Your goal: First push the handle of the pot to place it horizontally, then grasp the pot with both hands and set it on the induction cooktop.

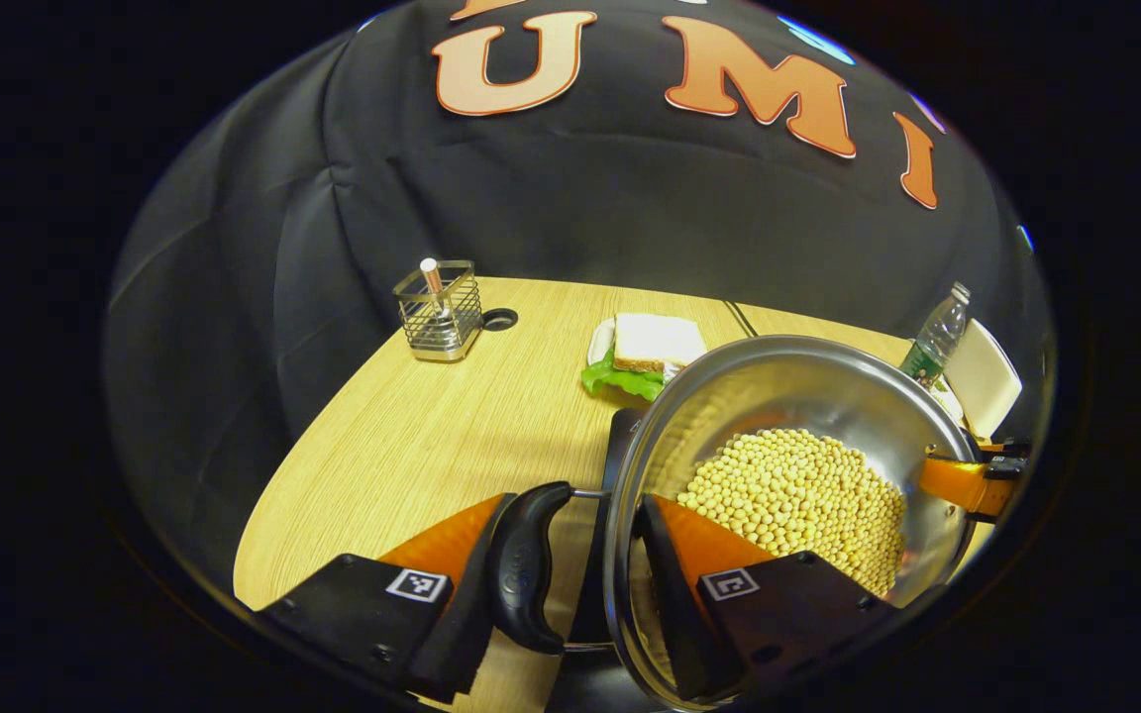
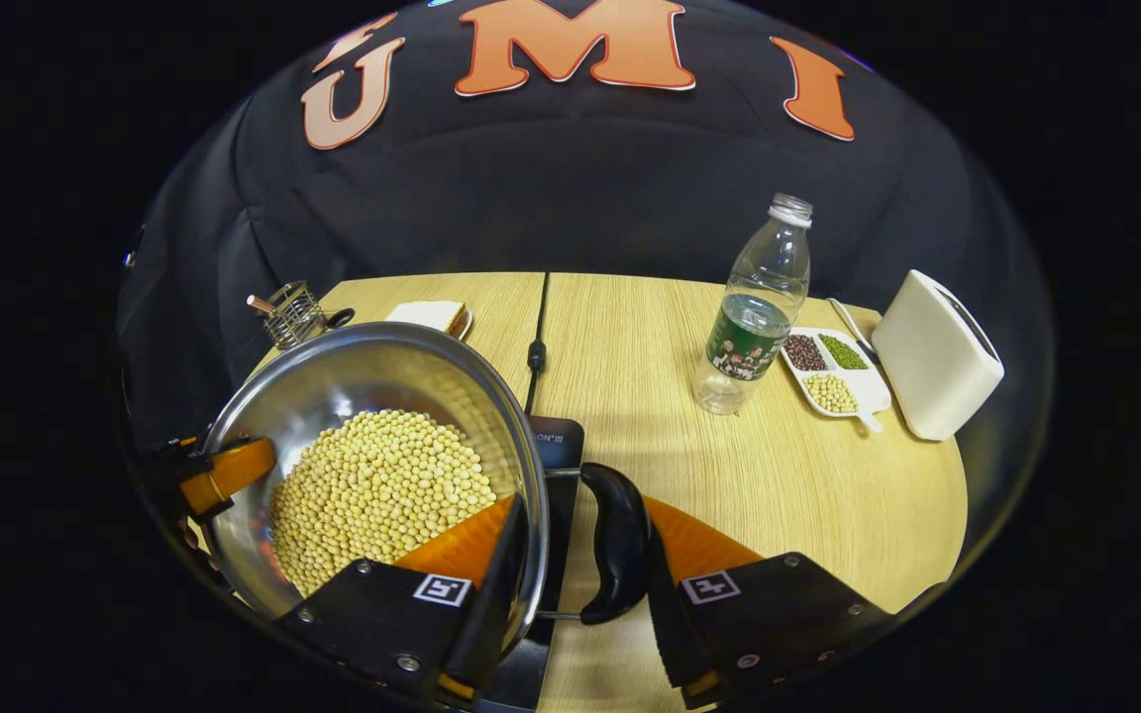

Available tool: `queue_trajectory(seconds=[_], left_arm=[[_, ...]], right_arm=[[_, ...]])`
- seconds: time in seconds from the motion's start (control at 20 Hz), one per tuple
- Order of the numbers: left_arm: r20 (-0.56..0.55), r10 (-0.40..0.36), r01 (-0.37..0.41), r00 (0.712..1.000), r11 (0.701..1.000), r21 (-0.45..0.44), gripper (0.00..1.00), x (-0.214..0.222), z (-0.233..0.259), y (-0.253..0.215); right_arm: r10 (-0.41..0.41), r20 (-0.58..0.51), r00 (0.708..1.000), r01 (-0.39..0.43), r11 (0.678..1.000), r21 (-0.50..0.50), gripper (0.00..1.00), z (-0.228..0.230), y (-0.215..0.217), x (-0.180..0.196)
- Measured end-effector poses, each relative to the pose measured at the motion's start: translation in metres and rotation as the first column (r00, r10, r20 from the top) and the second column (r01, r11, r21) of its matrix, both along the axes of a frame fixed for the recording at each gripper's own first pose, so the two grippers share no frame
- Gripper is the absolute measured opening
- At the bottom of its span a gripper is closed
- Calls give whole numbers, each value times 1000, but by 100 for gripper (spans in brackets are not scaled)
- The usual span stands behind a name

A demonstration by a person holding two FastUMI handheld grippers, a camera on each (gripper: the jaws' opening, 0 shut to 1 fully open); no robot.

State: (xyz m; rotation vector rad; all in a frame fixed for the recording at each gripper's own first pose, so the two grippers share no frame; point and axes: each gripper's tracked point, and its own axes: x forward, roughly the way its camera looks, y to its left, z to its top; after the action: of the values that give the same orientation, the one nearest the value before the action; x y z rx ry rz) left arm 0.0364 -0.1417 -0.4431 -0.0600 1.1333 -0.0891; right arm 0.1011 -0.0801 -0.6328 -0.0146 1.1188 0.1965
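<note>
In the left gripper view, the left hand-held gripper (image 1: 570,584) grasps the black handle (image 1: 528,564) of the pot (image 1: 788,396), lower right of the frame, over the cooktop (image 1: 620,436). In the right gripper view, the right hand-held gripper (image 2: 580,584) grasps the other handle (image 2: 618,555). Beans (image 2: 377,490) fill the pot, above the tabletop (image 2: 778,475).

A: The pot (image 1: 808,396) at the lower right of the left gripper view is polished metal, mirror-bright inside, with a glossy black plastic handle (image 1: 526,564). The soybeans (image 1: 798,505) in it look matt and smooth.

B: In the right gripper view, the table (image 2: 650,337) shows a pale wood grain with a satin finish. At the upper right, the bottle (image 2: 754,307) is clear plastic and the toaster (image 2: 937,356) is smooth and cream-coloured. The wire basket (image 2: 291,312) at the upper left is shiny metal. The cooktop (image 2: 559,441) looks glossy black.
</note>
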Motion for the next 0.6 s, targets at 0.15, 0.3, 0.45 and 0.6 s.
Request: queue_trajectory(seconds=[0.15,0.3,0.45,0.6], left_arm=[[14,6,-6,1000,1000,11,83,4,2,0],[18,50,-50,999,999,15,87,3,11,6],[82,64,-66,995,997,29,84,14,37,12],[157,88,-86,984,996,-18,91,27,81,4]], right_arm=[[16,22,1000,-16,1000,-2,69,5,0,3],[35,37,999,-36,999,23,75,17,-1,1],[27,101,995,-32,998,47,80,46,-10,10],[17,170,985,-30,997,75,83,84,-23,14]])
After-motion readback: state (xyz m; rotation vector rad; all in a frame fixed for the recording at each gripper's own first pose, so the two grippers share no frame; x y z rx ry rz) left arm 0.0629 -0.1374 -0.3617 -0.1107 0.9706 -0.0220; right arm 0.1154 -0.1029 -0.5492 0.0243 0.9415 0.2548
